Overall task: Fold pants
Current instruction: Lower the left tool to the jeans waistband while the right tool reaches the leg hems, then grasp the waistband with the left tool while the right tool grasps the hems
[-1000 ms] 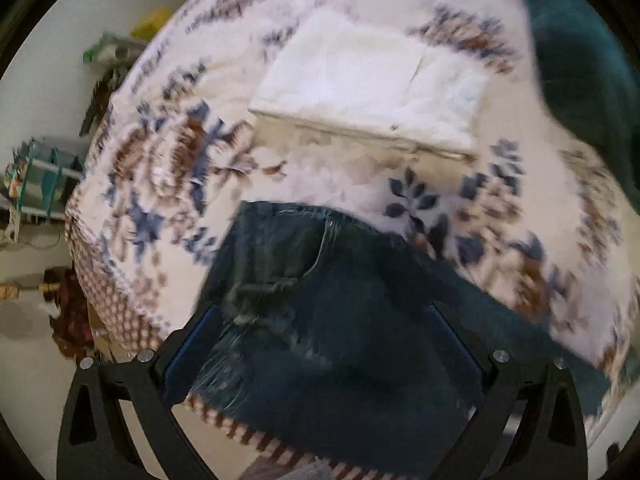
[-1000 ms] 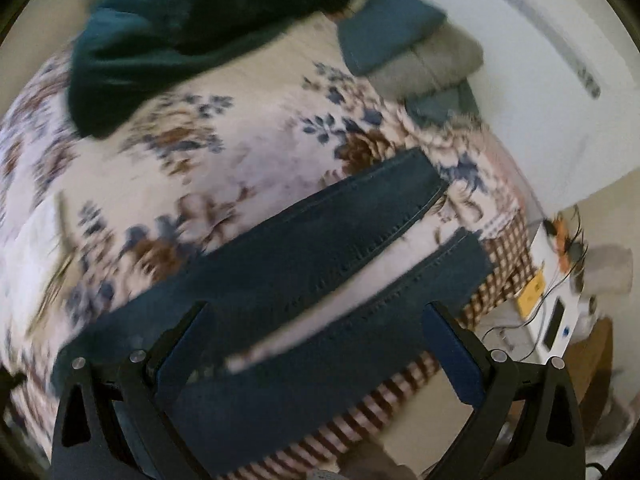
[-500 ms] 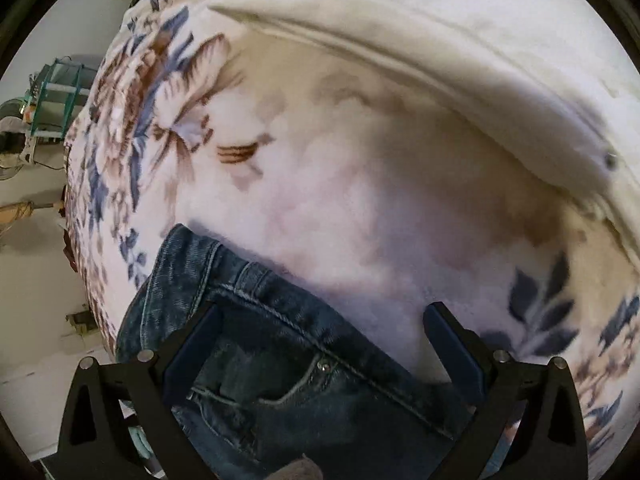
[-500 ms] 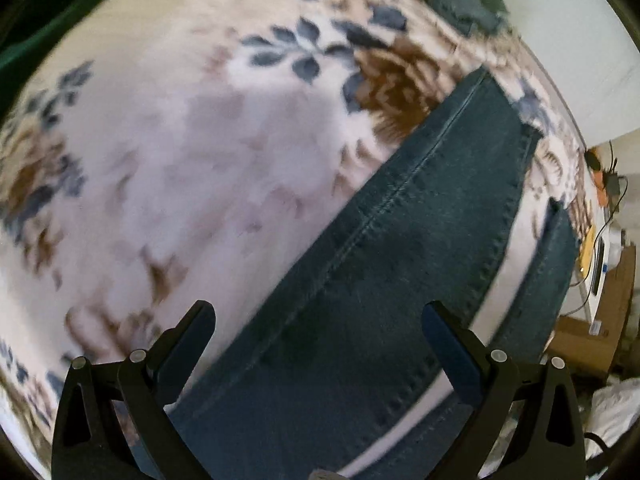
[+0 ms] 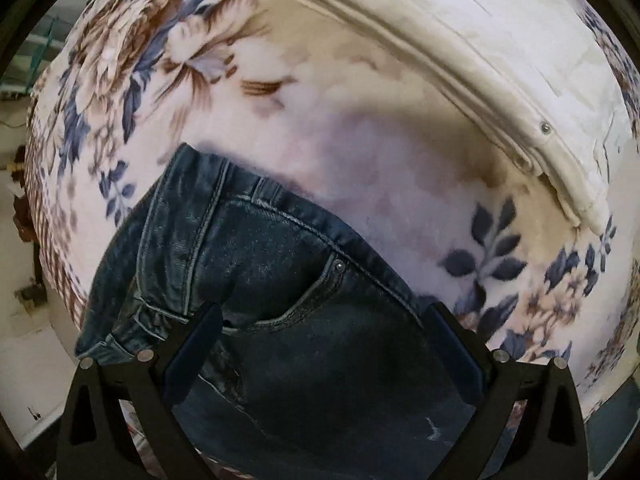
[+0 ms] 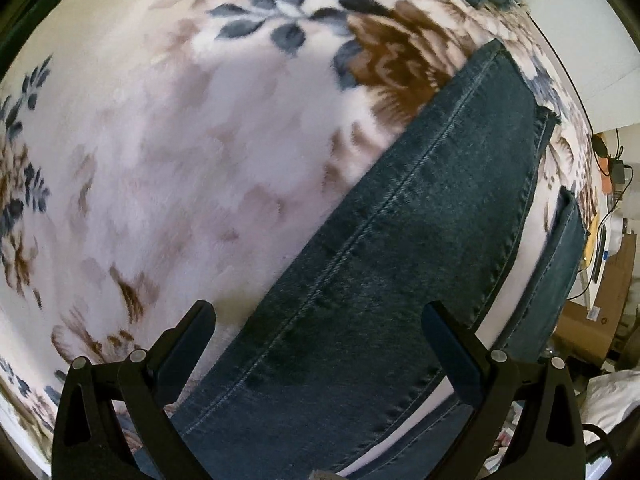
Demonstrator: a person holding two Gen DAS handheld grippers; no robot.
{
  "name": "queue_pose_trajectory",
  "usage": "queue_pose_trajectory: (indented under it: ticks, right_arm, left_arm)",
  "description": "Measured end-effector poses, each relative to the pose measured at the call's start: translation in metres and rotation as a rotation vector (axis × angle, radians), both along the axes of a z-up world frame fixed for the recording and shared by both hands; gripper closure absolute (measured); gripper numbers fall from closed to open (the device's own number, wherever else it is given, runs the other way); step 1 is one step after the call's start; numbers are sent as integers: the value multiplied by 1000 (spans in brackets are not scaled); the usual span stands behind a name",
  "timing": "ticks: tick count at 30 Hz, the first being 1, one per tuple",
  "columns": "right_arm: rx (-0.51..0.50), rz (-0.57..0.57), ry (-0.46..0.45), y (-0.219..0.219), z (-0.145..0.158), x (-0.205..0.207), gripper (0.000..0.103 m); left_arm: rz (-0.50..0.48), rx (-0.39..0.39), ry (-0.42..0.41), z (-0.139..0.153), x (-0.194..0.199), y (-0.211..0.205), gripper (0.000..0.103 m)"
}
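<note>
Jeans [image 5: 304,320] on floral blanket [image 5: 360,184] — unlabelled

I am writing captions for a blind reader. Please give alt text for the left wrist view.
The open left hand-held gripper hovers over the waist end of blue jeans, near the front pocket. The jeans lie on a floral blanket, and a folded cream garment lies beyond them.

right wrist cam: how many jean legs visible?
2. One dark blue denim leg runs diagonally between the open right tongs; the other lies at the right edge, partly cropped.
</note>
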State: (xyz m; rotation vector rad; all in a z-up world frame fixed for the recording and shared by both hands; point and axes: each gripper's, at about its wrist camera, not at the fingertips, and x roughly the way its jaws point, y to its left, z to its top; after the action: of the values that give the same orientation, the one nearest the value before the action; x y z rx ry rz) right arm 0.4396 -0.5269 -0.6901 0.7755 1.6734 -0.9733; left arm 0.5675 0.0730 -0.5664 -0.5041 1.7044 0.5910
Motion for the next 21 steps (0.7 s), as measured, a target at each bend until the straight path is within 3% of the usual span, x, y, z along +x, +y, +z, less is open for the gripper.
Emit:
queue_pose_trajectory:
  ticks: [9, 10, 12, 14, 15, 17, 18, 19, 21]
  right_arm:
    - [-6, -19, 20, 10, -20, -7, 0]
    - [-2, -26, 14, 10, -21, -10, 0]
    - [-4, -33, -4, 11, -21, -15, 3]
    - [-10, -17, -18, 15, -18, -22, 25]
    - [-12, -10, -18, 18, -14, -27, 34]
    - [-3, -19, -34, 22, -7, -39, 66]
    - [11, -31, -50, 23, -3, -44, 74]
    - [23, -49, -70, 23, 2, -52, 92]
    - [16, -59, -107, 26, 17, -66, 94]
  left_arm:
    - [23, 102, 76, -50, 15, 18, 4]
    - [23, 110, 61, -50, 16, 14, 7]
    - [19, 132, 40, -50, 12, 14, 26]
    - [39, 133, 5, -41, -3, 18, 55]
    - [48, 121, -16, -36, -9, 20, 62]
    - [61, 79, -58, -29, -21, 27, 76]
    - [63, 63, -82, -25, -27, 30, 78]
    - [61, 51, -102, -21, -35, 34, 79]
    - [73, 10, -146, -12, -49, 44, 83]
